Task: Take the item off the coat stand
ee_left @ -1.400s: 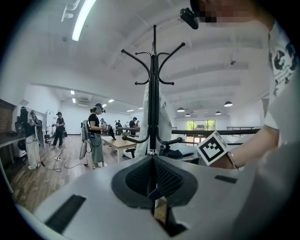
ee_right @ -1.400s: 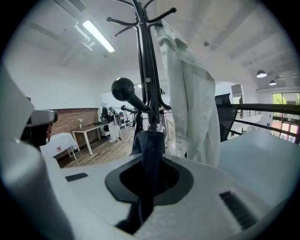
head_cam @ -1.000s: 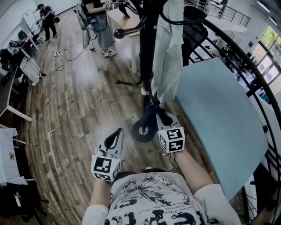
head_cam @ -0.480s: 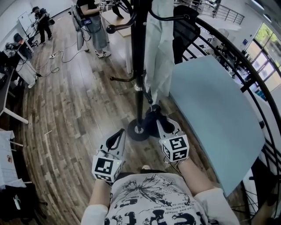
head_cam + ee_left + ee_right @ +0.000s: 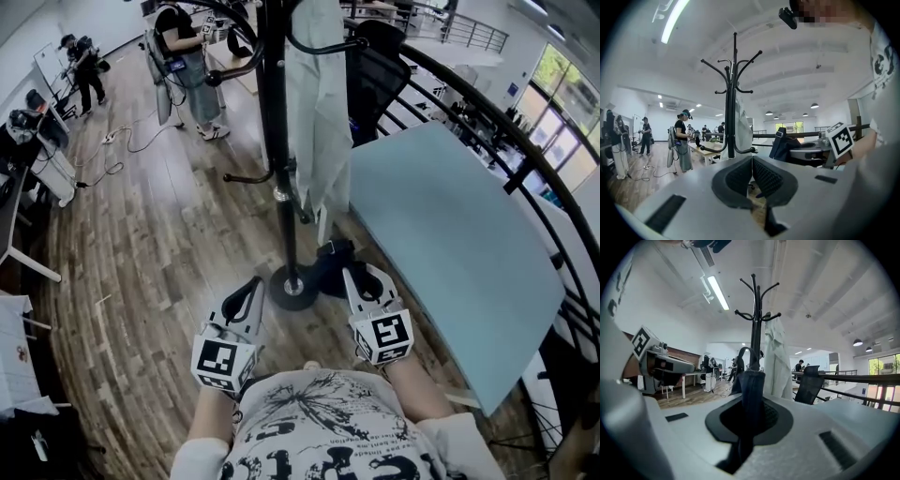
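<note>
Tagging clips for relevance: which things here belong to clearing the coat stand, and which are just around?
Job: black metal coat stand; dark blue fabric item, clamped in right gripper.
Lying about: pale garment hanging on the stand; light blue tabletop; black office chair; idle shut left gripper.

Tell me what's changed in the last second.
The right gripper, shut on the dark item, drew back from the coat stand toward the person, pulling the item away from the pole. The left gripper stayed shut and empty; the pale garment still hangs there.
</note>
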The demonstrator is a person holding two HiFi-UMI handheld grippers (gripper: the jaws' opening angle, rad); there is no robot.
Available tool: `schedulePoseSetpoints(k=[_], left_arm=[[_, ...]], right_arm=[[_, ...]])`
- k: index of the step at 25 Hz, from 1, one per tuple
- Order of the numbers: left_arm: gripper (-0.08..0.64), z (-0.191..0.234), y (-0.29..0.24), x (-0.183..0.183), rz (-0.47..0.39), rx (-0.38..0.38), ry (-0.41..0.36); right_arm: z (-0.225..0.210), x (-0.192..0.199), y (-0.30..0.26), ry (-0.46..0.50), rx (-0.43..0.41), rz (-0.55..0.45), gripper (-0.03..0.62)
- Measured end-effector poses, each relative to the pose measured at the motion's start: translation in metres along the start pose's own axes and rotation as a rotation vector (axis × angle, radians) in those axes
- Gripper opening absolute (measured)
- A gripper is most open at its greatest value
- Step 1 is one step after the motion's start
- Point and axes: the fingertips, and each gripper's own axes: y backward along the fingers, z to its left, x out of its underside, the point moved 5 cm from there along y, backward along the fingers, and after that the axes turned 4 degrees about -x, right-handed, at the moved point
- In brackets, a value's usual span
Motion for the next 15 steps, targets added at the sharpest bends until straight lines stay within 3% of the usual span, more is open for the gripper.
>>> schedulePoseSetpoints(k=[15], left_arm=[[0.005,-0.01,-0.011,-0.006,-0.032,0.029,0.003]], right_arm=[[-0.015,-0.022,0.024,0.001,0.062,-0.062,0.005]])
